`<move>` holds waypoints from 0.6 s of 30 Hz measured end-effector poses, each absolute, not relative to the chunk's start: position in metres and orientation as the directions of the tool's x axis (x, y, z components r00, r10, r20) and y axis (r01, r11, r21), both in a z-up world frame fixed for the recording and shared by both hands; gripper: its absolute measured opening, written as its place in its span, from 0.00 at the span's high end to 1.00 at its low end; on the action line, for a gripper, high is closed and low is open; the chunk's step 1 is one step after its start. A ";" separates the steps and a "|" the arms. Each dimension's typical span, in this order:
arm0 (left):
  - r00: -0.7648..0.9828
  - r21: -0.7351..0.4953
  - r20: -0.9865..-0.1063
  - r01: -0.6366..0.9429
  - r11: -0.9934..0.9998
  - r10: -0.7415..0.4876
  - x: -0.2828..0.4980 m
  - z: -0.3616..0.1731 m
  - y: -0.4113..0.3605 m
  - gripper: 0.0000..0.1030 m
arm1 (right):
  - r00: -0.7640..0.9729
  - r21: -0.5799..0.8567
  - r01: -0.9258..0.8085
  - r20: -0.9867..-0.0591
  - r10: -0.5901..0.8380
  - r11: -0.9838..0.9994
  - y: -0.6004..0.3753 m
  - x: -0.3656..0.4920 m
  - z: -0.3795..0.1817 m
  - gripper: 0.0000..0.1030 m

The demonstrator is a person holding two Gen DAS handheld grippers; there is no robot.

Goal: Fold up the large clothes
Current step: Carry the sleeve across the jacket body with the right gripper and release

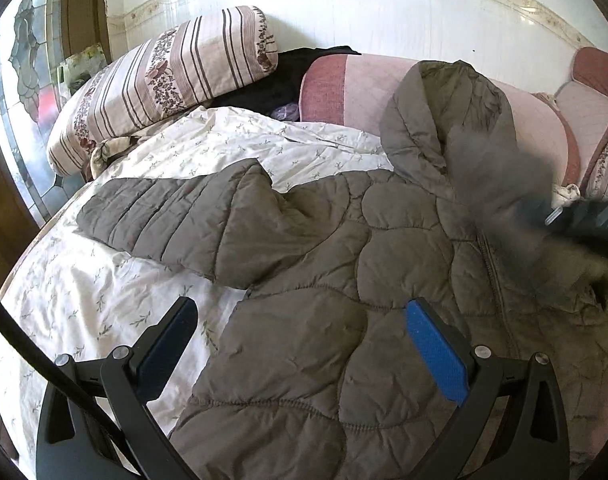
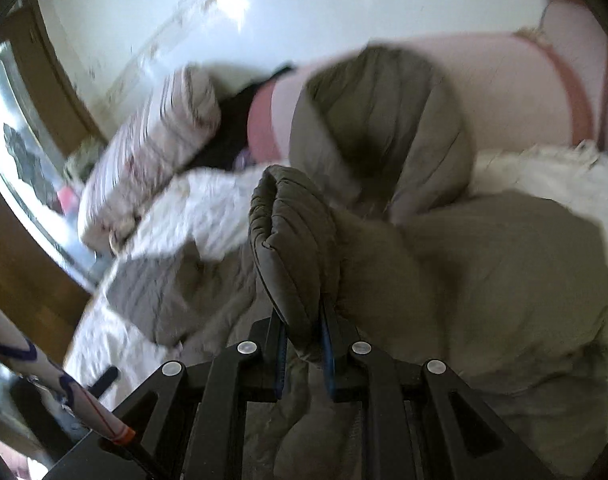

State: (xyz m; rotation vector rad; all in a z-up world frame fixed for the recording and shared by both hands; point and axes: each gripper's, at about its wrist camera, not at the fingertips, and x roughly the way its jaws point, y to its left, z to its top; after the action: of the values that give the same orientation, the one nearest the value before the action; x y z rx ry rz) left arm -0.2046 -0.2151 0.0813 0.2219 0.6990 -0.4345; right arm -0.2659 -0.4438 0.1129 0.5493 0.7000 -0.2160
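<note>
Our right gripper [image 2: 304, 344] is clamped on the jacket [image 1: 343, 280] cuff at 12 o'clock – left gripper [image 1: 300, 344] gapes wide, empty

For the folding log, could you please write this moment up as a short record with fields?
garment: olive quilted hooded jacket, front up, zipper visible
surface: bed with white floral sheet
hood: lying toward the pink headboard cushion
spread sleeve: lies out over the sheet toward the striped pillow
left gripper: open, above the jacket's lower body, holding nothing
right gripper: shut on a sleeve cuff, lifted over the jacket
image quality: right wrist view motion-blurred
</note>
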 end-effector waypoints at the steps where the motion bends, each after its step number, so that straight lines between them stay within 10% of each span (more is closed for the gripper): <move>1: 0.683 0.055 -0.661 0.457 0.888 -0.310 -0.205 0.081 -0.215 0.00 | 0.726 0.401 0.370 -0.688 0.009 0.838 -0.439 -0.256 0.096 0.85; 8: 0.679 0.053 -0.663 0.462 0.885 -0.315 -0.205 0.081 -0.213 0.00 | 0.640 0.385 0.335 -0.763 0.091 0.860 -0.410 -0.231 0.045 0.80; 13: 0.679 0.054 -0.662 0.465 0.884 -0.317 -0.205 0.080 -0.214 0.00 | 0.674 0.395 0.289 -0.731 0.108 0.872 -0.411 -0.242 0.068 0.39; 18: 0.676 0.055 -0.666 0.466 0.883 -0.315 -0.205 0.079 -0.217 0.00 | 0.715 0.353 0.270 -0.696 0.058 0.896 -0.411 -0.252 0.095 0.35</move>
State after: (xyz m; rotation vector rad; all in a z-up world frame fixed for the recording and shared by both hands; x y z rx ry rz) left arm -0.2051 -0.2166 0.0789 0.2283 0.7027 -0.4436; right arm -0.2522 -0.4109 0.0947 0.4560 0.7711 -0.1216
